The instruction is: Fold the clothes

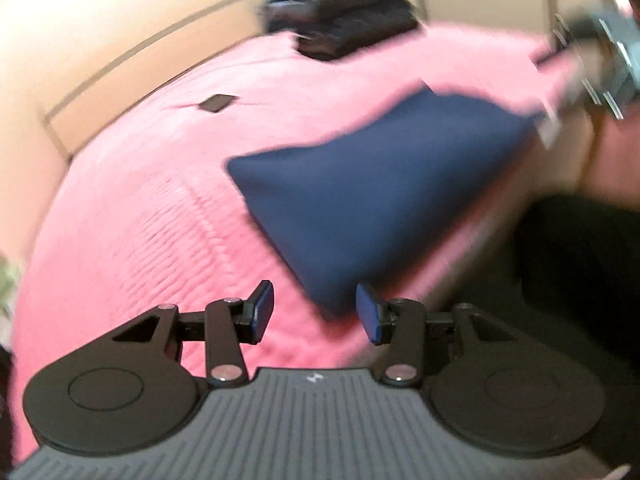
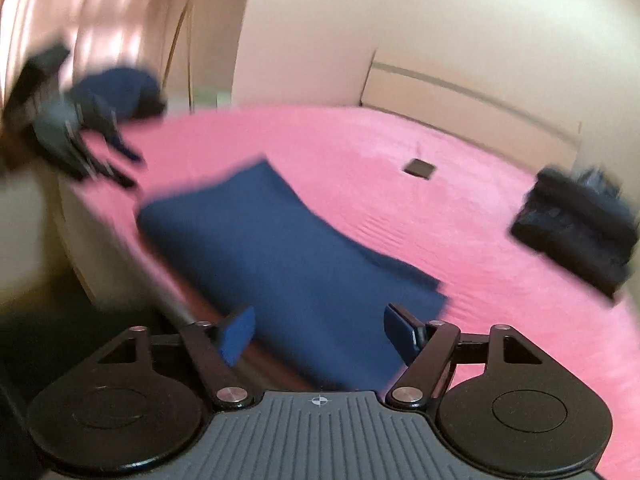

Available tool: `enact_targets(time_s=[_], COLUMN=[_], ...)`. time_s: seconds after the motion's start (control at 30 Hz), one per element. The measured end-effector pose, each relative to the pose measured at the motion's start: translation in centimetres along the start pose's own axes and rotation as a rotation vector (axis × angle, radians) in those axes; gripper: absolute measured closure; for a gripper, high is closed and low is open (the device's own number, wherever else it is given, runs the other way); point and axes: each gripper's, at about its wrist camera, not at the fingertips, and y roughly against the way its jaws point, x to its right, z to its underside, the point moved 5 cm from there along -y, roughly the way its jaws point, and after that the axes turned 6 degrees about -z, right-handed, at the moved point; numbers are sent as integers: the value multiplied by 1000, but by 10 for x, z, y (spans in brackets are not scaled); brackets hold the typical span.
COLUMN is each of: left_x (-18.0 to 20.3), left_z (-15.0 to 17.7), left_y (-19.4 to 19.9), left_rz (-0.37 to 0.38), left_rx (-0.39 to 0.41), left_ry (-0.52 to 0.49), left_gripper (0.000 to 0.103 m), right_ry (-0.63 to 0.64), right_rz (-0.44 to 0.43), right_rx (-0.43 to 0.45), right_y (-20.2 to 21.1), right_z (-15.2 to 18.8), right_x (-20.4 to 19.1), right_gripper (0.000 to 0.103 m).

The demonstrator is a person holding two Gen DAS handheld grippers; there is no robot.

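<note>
A navy cloth [image 2: 280, 248] lies folded into a long rectangle near the pink bed's [image 2: 400, 140] front edge. My right gripper [image 2: 320, 332] is open just over the cloth's near end, its pads apart and pressing on nothing. In the left wrist view the same navy cloth [image 1: 380, 184] stretches away from my left gripper [image 1: 316, 312], which is open with the cloth's near corner just beyond its blue pads. My blurred right gripper [image 1: 552, 92] shows at the cloth's far end. My left gripper [image 2: 120, 168] appears blurred at the left.
A dark pile of clothes [image 2: 576, 224] sits on the bed at the right, and another navy garment [image 2: 120, 92] lies at the far left corner. A small dark flat object [image 2: 419, 168] rests mid-bed. A beige headboard [image 2: 472, 92] and wall stand behind.
</note>
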Motion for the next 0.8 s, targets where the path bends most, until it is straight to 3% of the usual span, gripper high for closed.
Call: enact_targets(time_s=[0.07,0.13,0.17,0.23,0.3,0.43,0.53,0.63,0.73,0.8], left_x=[-18,-29,-35,-39,-35,-20,-26,-24,-2,18], left_z=[-13,-26,-33,-47,-50,-47,-52,-54,-46,-37], left_y=[-8,-24,-34,-64,-96,-134,-120,-93,-67,-56], left_rz=[33,81,109,157,183,174,151,119,180,224], left_rx=[16,34,42,41,-17,-72,-72,-27,-20,-37], left_ry=[124,212,251,282,253,144,154,135,111,77], left_gripper=[62,63,63,65,65,62,62,70,70,68], right_ry=[-90,-136,-131,-84,3,-41,-31,-73,-75,-111], right_rz=[-62,-125,-135,-127,-89,-73,-48,-72,-89,-112], right_rx=[26,23,0,-63,-140,-124,-58,11,-80,-70], right_y=[-18,-38,-53,-83,-109,-104,-80,-60,-75,-77], right_z=[-16,-33,-35,-29,-17,-28,-36,-32,-7,4], right_x=[1,1,0,0,2,12,6,-14,-30,-27], right_gripper=[35,65,69,71,71,70,70,70,70,70])
